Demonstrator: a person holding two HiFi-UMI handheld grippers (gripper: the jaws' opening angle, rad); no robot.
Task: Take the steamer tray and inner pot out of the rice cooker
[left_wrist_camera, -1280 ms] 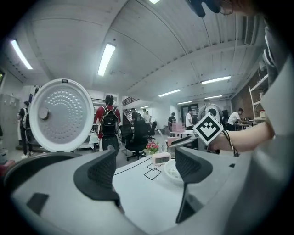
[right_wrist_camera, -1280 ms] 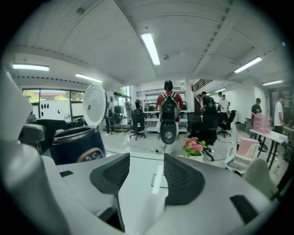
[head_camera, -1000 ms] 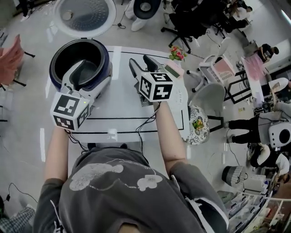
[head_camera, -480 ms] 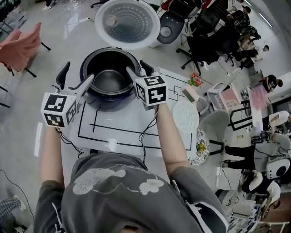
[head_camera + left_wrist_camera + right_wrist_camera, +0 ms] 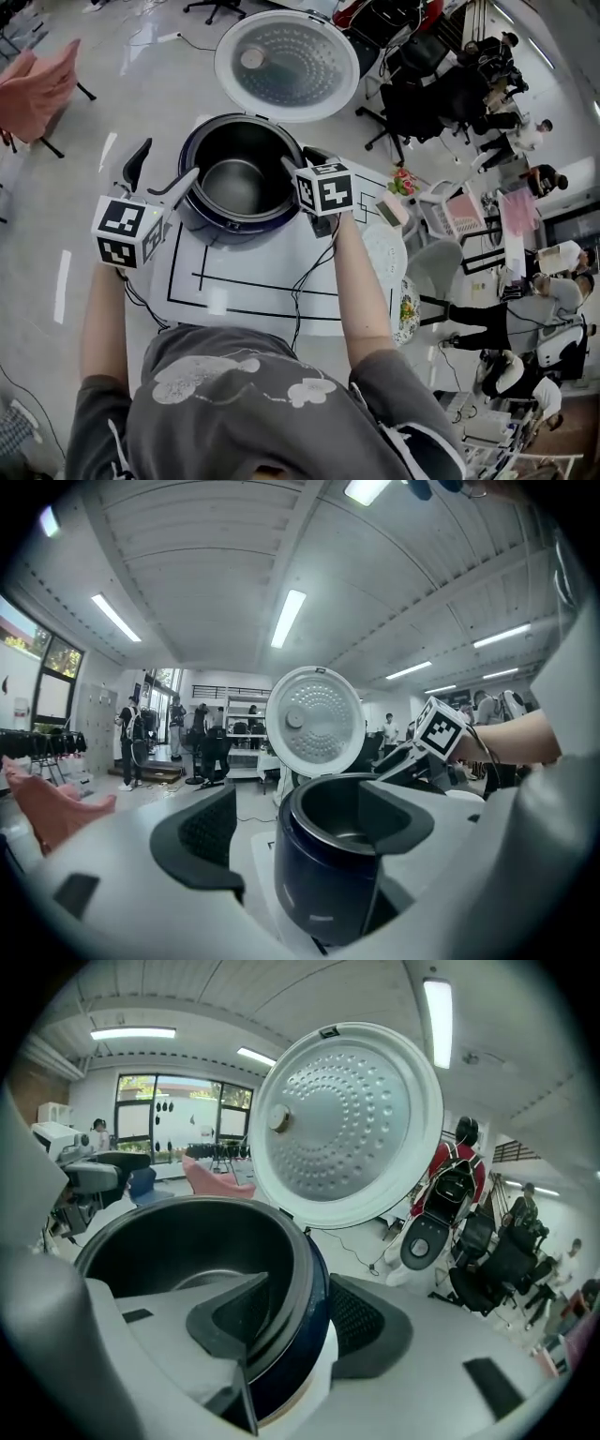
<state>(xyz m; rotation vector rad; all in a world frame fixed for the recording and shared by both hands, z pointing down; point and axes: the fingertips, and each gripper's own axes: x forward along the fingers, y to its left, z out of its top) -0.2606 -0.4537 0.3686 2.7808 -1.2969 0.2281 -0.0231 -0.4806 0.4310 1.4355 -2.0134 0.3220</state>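
Rice cooker (image 5: 234, 225) wall, straddled, right hand-held gripper (image 5: 295, 1302) closing

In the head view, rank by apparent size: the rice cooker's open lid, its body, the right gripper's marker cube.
1. Open lid and cooker body: nearly alike. The raised lid may sit nearer the camera, so they are left unranked.
2. Right marker cube: clearly smallest.

A white table (image 5: 258, 292) marked with black lines has small flowers (image 5: 402, 181) near its far right corner; a pink chair (image 5: 42, 84) stands well apart.
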